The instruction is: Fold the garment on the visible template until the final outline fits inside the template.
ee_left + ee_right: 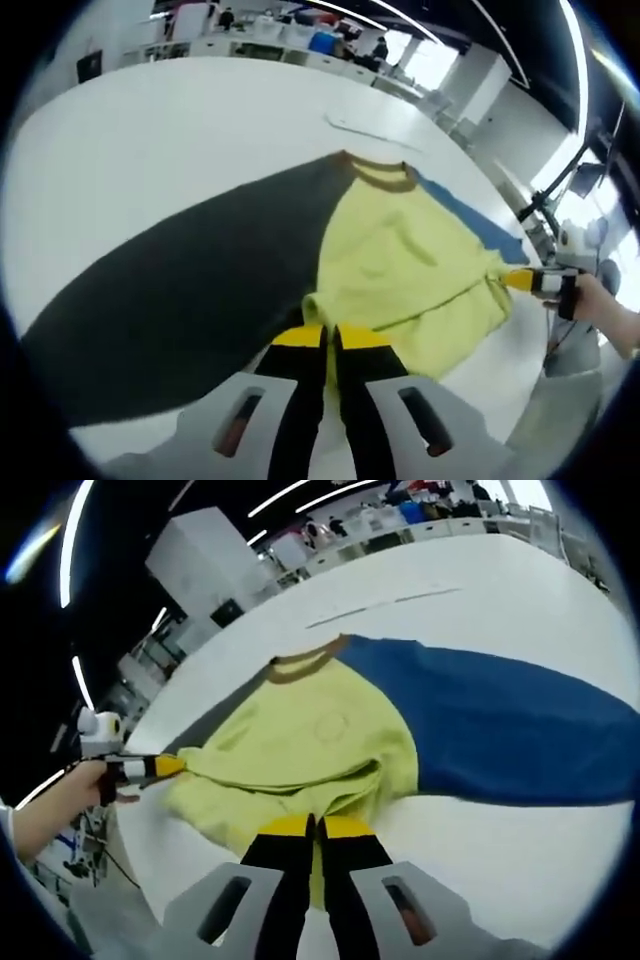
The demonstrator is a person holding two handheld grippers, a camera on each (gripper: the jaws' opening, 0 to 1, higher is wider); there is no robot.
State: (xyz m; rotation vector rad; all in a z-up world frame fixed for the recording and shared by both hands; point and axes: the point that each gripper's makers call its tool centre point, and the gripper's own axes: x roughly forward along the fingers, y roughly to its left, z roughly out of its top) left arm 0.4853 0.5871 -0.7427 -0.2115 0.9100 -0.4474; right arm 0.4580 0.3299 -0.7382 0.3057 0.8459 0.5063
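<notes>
A garment lies spread on the white table (150, 140). It has a yellow body (400, 250), a brown collar (378, 172), a wide dark grey part (180, 290) on one side and a blue part (500, 720) on the other. My left gripper (330, 337) is shut on a bunched edge of the yellow fabric. My right gripper (315, 827) is shut on the yellow hem (330, 780) too. In the left gripper view the right gripper (533, 281) pinches the yellow edge at the right, held by a hand (605, 310). In the right gripper view the left gripper (150, 769) pulls the fabric from the left.
A thin line mark (370, 128) runs across the table beyond the collar, also seen as a line mark (385, 604) in the right gripper view. Desks and people (300, 35) stand far behind. A white cabinet (200, 560) and a stand (570, 180) lie off the table edge.
</notes>
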